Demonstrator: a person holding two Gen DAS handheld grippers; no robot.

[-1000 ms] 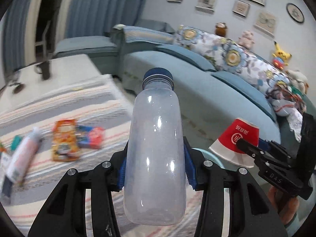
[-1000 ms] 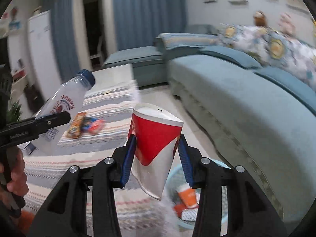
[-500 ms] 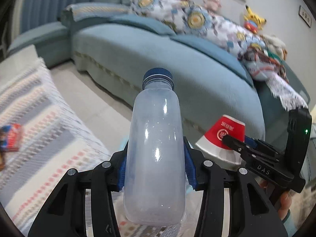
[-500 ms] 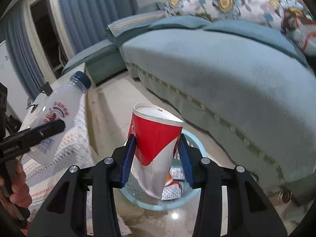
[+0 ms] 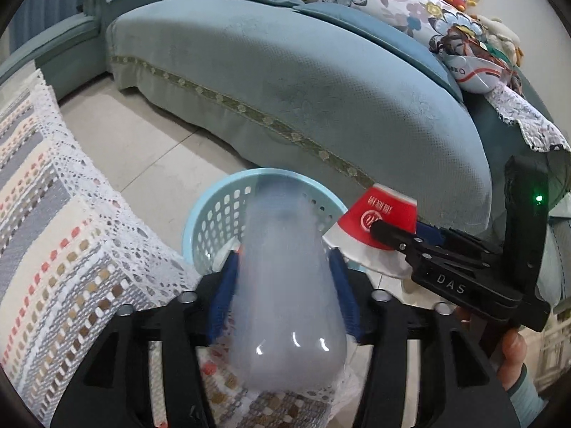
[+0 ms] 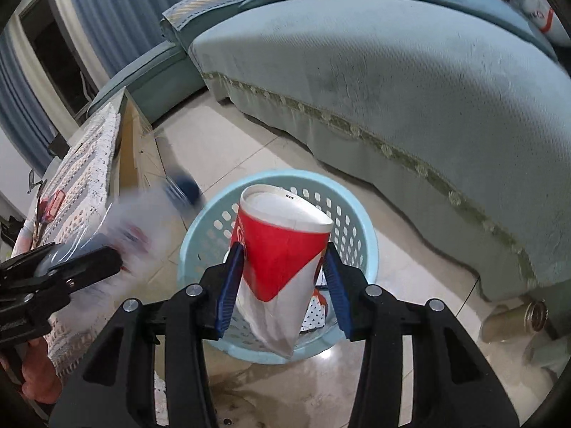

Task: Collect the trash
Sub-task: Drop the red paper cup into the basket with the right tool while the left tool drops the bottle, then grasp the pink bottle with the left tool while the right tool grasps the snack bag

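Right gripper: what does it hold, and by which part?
The right gripper grips a red-and-white paper cup by its mid-body, rim up, above the light-blue plastic basket.

I see both tongs now positioned over the light-blue basket (image 6: 360, 221), away from the tabletop (image 5: 43, 214) they faced a second ago. The left tongs (image 5: 285, 296) have parted, and the plastic bottle (image 5: 285, 285), formerly clamped and sharp, now appears motion-blurred, its cap toward the basket.
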